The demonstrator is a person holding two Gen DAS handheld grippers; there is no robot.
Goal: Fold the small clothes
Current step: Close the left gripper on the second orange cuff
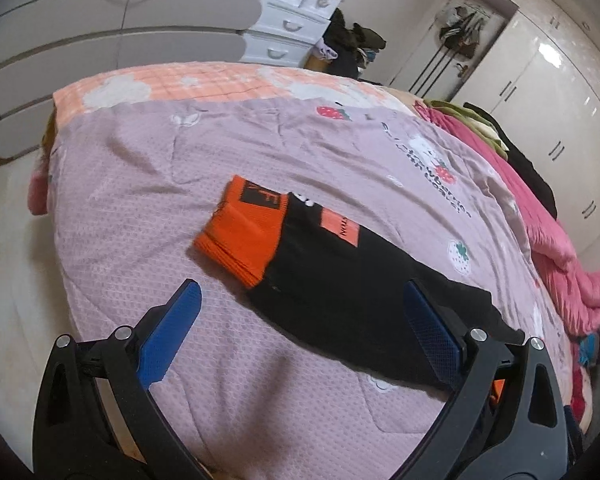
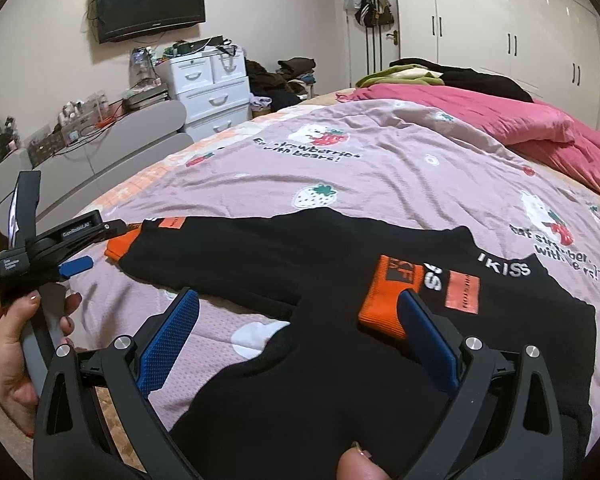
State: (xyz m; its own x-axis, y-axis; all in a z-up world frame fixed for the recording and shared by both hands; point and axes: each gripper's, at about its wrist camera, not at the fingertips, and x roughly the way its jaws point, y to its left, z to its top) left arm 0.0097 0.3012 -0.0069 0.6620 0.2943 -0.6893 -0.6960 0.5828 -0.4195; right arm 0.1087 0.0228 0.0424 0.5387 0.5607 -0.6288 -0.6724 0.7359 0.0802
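Observation:
A small black sweatshirt with orange cuffs lies flat on the lilac strawberry quilt. One sleeve is folded across the body, its orange cuff lying by the white lettering. The other sleeve stretches left, ending in an orange cuff. My left gripper is open and empty above that sleeve; it also shows in the right wrist view. My right gripper is open and empty over the shirt body, its right finger beside the folded cuff.
A pink duvet with piled clothes lies at the bed's far right. White drawers, a grey cabinet with clutter, a wall TV and white wardrobes surround the bed. The bed's edge runs along the left.

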